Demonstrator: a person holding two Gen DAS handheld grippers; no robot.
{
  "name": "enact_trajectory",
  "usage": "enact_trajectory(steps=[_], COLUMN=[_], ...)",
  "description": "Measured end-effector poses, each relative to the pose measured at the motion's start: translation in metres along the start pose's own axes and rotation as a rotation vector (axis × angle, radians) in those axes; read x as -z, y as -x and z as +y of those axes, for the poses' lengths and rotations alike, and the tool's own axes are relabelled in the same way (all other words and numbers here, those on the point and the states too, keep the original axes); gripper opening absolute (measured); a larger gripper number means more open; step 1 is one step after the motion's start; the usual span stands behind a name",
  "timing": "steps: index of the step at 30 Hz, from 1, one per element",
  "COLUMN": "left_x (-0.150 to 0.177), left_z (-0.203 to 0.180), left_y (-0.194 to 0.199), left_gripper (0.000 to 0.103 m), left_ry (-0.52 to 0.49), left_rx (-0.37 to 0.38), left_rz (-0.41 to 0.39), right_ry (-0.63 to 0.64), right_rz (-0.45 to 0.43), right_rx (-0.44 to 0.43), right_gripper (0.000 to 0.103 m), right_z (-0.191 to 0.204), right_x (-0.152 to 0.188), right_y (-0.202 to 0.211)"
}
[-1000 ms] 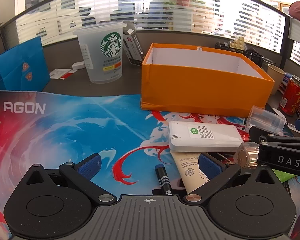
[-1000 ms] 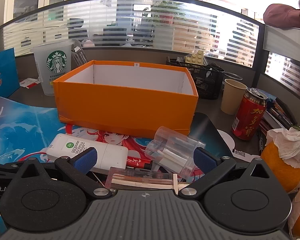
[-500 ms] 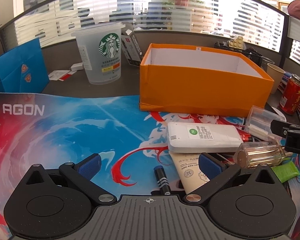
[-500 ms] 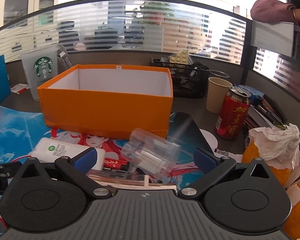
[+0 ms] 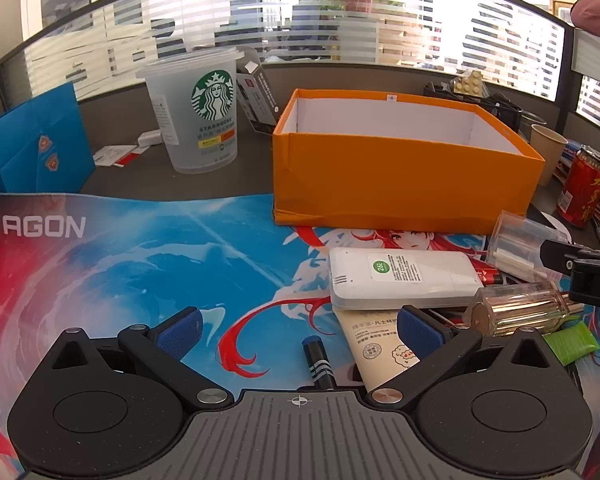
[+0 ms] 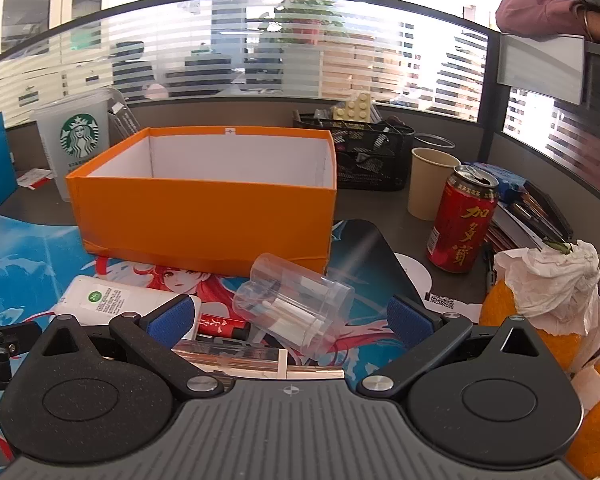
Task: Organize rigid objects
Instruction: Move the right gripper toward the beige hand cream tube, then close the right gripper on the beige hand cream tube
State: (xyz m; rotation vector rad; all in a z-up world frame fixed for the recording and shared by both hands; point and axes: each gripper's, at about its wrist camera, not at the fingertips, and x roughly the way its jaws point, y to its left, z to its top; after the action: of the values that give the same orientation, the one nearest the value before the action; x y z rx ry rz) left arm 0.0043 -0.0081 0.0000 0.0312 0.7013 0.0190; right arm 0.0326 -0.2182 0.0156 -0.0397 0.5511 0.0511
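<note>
- Left hand-held gripper (image 5: 298, 326): jaws spread wide, empty, low over glossy printed mat (image 5: 140, 264).
- Right hand-held gripper (image 6: 288, 314): also wide open, clear plastic cylinder (image 6: 296, 306) lying between its fingers.
- Orange cardboard box (image 6: 204, 208): matte, rectangular, open-topped, just behind clutter.
- White remote (image 5: 404, 274): smooth, slab-shaped, on mat.

1. You have a frosted Starbucks cup (image 5: 198, 112) standing upright on the grey desk (image 5: 236, 176), well left of centre
2. Behind it a dark carton (image 5: 260, 96) leans tilted
3. To your far left stands a blue paper bag (image 5: 40, 148), with a small white card (image 5: 114, 155) lying near it
4. On your right, a red drink can (image 6: 462, 220) stands upright, opened, just beside a tan paper cup (image 6: 430, 182)
5. Behind them sits a black mesh organiser (image 6: 374, 158) holding a cream toy brick (image 6: 356, 109)
6. At your far right, oranges (image 6: 500, 306) lie under crumpled white tissue (image 6: 552, 280)
</note>
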Motion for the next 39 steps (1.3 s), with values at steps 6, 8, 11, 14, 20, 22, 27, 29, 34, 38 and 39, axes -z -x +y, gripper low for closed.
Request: enact_trajectory(steps=[6, 8, 11, 14, 20, 22, 27, 29, 34, 38, 39], left_x=[-0.001, -0.001, -0.002, -0.002, -0.005, -0.007, -0.010, -0.011, -0.014, -0.015, -0.016], left_z=[0.000, -0.001, 0.000, 0.001, 0.006, 0.006, 0.004, 0.006, 0.016, 0.025, 0.027], left_y=[-0.001, -0.001, -0.002, -0.003, -0.008, -0.009, -0.011, -0.013, -0.017, -0.018, -0.017], left_gripper=[0.103, 0.103, 0.103, 0.103, 0.103, 0.103, 0.103, 0.103, 0.103, 0.103, 0.103], left_ry=[0.002, 0.004, 0.005, 0.001, 0.007, 0.005, -0.004, -0.001, 0.024, 0.045, 0.050], left_rx=[0.005, 0.006, 0.006, 0.003, -0.008, -0.009, 0.000, -0.005, -0.037, -0.049, -0.053], left_rz=[-0.001, -0.002, -0.002, 0.000, 0.004, 0.000, -0.003, -0.002, -0.009, -0.010, -0.012], right_ry=[0.001, 0.001, 0.011, 0.037, 0.152, 0.181, 0.294, 0.376, 0.494, 0.436, 0.412], right_rz=[0.008, 0.011, 0.014, 0.011, 0.008, 0.035, 0.072, 0.061, 0.035, 0.031, 0.030], right_rx=[0.004, 0.004, 0.010, -0.018, -0.137, -0.174, -0.306, -0.376, -0.556, -0.615, -0.631], right_gripper=[0.103, 0.103, 0.103, 0.103, 0.103, 0.103, 0.103, 0.103, 0.103, 0.103, 0.103], right_z=[0.002, 0.001, 0.000, -0.004, -0.023, -0.029, -0.027, -0.021, 0.004, 0.033, 0.038], right_x=[0.001, 0.001, 0.000, -0.002, 0.003, 0.007, 0.022, 0.030, 0.043, 0.039, 0.038], right_y=[-0.003, -0.004, -0.007, -0.006, 0.001, 0.001, 0.007, 0.016, 0.029, 0.024, 0.023])
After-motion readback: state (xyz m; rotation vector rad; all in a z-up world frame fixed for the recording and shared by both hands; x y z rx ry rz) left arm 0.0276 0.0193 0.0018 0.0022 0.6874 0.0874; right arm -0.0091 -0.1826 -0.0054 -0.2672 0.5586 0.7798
